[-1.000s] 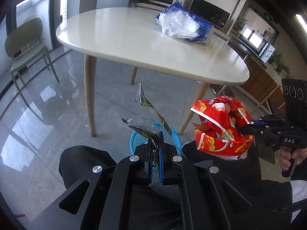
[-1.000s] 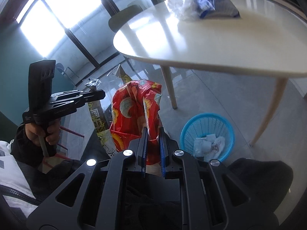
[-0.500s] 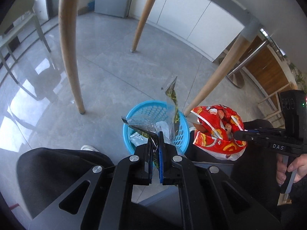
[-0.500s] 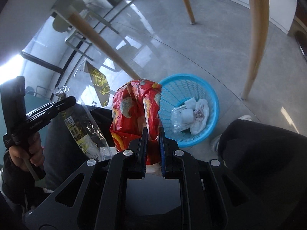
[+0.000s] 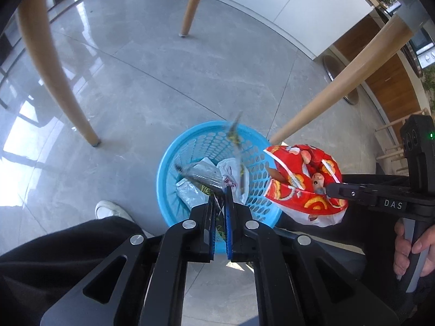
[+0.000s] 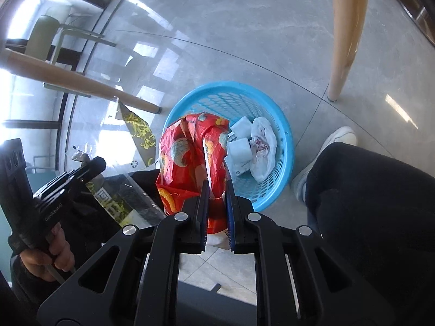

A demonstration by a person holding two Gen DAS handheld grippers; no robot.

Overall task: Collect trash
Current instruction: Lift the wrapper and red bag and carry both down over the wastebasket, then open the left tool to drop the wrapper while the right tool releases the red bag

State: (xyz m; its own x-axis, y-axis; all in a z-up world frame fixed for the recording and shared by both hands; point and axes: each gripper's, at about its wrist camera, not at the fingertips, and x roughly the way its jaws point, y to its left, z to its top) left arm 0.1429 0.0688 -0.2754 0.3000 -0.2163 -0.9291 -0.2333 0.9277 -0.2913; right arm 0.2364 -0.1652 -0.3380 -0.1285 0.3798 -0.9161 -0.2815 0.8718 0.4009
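A round blue mesh basket [image 5: 174, 152] [image 6: 285, 135] stands on the grey floor with white crumpled paper [image 6: 262, 144] and wrappers inside. My left gripper [image 5: 220, 198] is shut on a clear plastic wrapper with gold print [image 5: 202, 175] [image 6: 119, 193], which hangs over the basket's mouth. My right gripper [image 6: 217, 187] is shut on a crumpled red printed bag [image 6: 190, 152] [image 5: 301, 182], held at the basket's rim. In the left wrist view the right gripper [image 5: 330, 188] shows at the right, with a hand on its handle.
Wooden table legs [image 5: 51, 62] [image 5: 337, 84] [image 6: 345, 30] stand around the basket. The person's dark trouser legs [image 6: 367, 203] and a white shoe [image 5: 111, 209] [image 6: 337, 138] flank it. A chair [image 6: 46, 38] stands by the window. Wooden cabinets [image 5: 388, 87] line the far right.
Both grippers have dropped from table height to just above the basket, each carrying its trash. The table top has left the view and the basket has grown larger.
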